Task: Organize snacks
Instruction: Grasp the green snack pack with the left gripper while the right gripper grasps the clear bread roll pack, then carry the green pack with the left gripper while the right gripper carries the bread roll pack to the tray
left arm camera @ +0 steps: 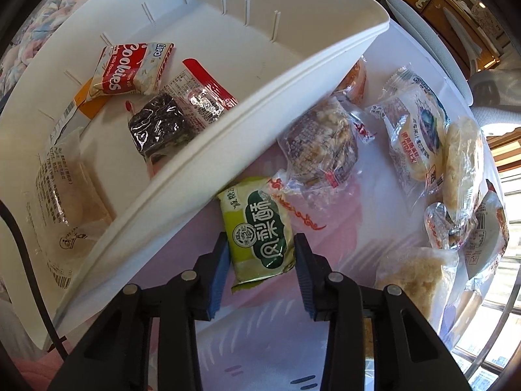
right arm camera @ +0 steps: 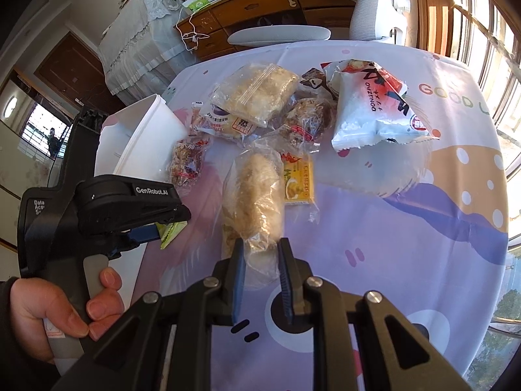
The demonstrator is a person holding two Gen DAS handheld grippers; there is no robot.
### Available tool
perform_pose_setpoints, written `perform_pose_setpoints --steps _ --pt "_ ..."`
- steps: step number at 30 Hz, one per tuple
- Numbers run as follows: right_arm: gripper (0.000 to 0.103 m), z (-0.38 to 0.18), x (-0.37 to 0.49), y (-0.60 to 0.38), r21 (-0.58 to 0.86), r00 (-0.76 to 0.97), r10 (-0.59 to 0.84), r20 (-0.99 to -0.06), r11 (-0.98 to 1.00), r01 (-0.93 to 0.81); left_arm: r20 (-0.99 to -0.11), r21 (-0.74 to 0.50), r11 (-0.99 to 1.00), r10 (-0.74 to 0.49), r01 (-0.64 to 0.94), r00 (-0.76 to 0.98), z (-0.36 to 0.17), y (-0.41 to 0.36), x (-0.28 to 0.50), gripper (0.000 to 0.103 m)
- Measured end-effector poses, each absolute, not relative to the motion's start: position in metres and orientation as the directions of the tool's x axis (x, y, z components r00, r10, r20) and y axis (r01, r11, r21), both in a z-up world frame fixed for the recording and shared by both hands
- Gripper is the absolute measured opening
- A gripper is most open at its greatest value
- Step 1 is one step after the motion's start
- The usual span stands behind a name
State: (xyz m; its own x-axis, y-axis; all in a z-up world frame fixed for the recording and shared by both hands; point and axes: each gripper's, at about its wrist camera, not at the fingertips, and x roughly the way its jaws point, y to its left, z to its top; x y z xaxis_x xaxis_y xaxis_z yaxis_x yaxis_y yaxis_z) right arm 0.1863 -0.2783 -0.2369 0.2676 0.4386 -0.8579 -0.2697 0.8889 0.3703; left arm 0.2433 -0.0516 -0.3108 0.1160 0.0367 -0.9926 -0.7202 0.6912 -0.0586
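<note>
Between left tool [left arm camera: 262, 254] pads, green packet [left arm camera: 257, 228] lengthwise.

Patterned tablecloth [right arm camera: 407, 228], wooden dresser [right arm camera: 260, 3], white chair [right arm camera: 368, 9]

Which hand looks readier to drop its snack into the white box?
Probably the left. The left gripper has its jaws around the green packet right beside the white bin. The right gripper grips a clear-wrapped pastry farther from it.
</note>
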Motion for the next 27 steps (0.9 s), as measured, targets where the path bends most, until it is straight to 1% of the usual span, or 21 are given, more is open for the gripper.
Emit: perform_pose_setpoints --steps 5,10,13,18,27 --pt "0.016 -0.229 0.181 -0.279 0.354 0.267 0.422 -0.867 0.896 -0.268 -0.994 -0.075 0.732 0.002 -0.678 0.113 -0.297 -0.06 0.227 0.036" --pt "0.008 -0.217 0.174 -0.279 0.348 0.279 0.415 -0.866 0.901 -0.259 -0.992 -0.103 0.782 -0.033 -0.615 0.125 -0.277 -0.066 0.21 0.036" --pt "0.006 -0.207 0.167 -0.278 0.338 0.295 0.409 -0.864 0.903 -0.264 -0.989 -0.124 0.818 -0.055 -0.562 0.137 -0.264 -0.071 0.204 0.036" --pt "0.006 -0.189 0.154 -0.279 0.327 0.324 0.395 -0.859 0.912 -0.246 -0.981 -0.152 0.861 -0.074 -0.486 0.177 -0.232 -0.078 0.193 0.036" --pt "0.006 -0.152 0.125 -0.281 0.314 0.372 0.376 -0.849 0.924 -0.217 -0.969 -0.165 0.928 -0.089 -0.333 0.23 -0.172 -0.083 0.186 0.037"
